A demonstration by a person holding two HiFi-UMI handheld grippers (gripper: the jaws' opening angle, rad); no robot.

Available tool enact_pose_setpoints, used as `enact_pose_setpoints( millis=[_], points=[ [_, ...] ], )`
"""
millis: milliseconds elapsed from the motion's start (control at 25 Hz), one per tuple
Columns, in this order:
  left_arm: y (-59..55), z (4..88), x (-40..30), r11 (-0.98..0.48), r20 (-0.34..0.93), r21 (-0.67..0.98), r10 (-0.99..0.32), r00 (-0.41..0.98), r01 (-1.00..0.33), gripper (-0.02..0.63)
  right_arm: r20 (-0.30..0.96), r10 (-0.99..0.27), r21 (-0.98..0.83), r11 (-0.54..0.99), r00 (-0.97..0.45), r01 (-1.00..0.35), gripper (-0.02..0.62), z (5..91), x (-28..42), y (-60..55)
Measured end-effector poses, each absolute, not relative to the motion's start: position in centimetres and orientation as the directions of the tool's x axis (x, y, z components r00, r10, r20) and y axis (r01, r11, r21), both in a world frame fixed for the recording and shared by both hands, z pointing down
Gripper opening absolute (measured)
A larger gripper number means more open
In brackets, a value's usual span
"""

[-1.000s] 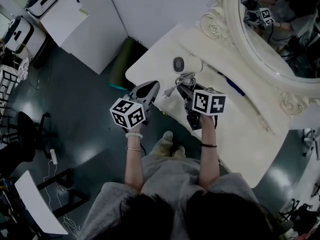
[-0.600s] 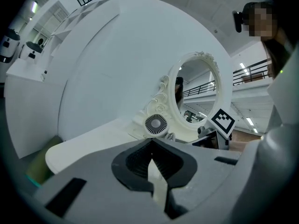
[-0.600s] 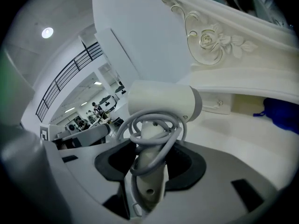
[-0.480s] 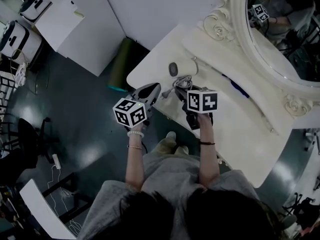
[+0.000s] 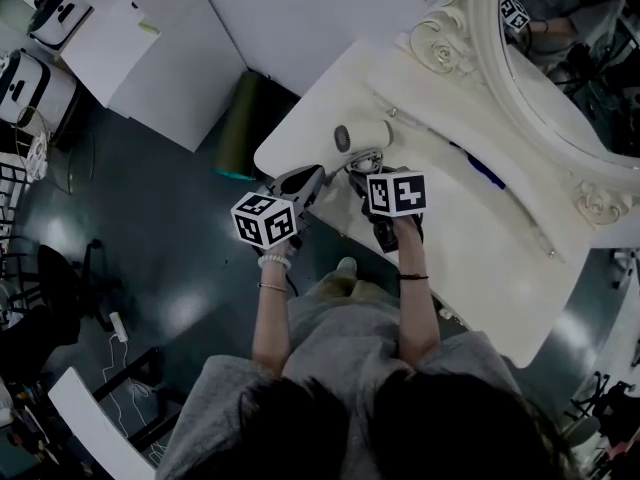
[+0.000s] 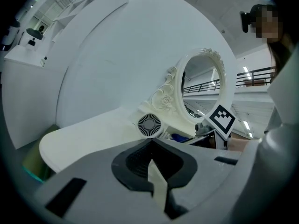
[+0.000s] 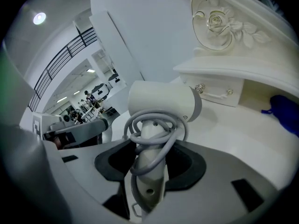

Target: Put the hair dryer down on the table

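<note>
Right gripper: jaws partly apart, clamped on the handle of the white hair dryer, cord wound round it; barrel over the white table, contact not discernible. Left gripper: jaws together, empty, just beside. Beyond: ornate oval mirror, white wall panels, dark glossy floor

— Dressed how?
— Wore grey short-sleeved top, pale bead bracelet on left wrist, dark band on right; had dark hair.
— And left gripper, right gripper?
— Showed grey shells, black pads, black-and-white marker cubes.
</note>
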State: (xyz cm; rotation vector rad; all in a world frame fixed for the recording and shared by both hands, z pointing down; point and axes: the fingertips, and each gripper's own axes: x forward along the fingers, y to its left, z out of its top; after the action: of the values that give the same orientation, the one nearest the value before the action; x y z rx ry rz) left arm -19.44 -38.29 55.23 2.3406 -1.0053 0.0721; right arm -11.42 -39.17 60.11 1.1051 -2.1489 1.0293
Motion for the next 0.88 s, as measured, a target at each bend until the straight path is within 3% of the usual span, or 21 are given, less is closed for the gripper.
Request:
enact_pose_setpoints(
  millis=[320,880],
  points=[
    [-38.8,56.2,-19.3,-0.548,0.295,0.499,-0.621,0.726,-0.671,0.005,0.746,-0.429,-0.349,0.400,-0.510,-0.847,0.186,60.9,-12.0,-40.0],
    [-39.8,56.5,-19.3,-0.541,0.306,0.495,-0.624,0.719,-0.680,0.005,0.836,-0.412,-0.117,0.512,-0.363,-0.851,0.187,61.9,-13.1,-41.0]
  ],
)
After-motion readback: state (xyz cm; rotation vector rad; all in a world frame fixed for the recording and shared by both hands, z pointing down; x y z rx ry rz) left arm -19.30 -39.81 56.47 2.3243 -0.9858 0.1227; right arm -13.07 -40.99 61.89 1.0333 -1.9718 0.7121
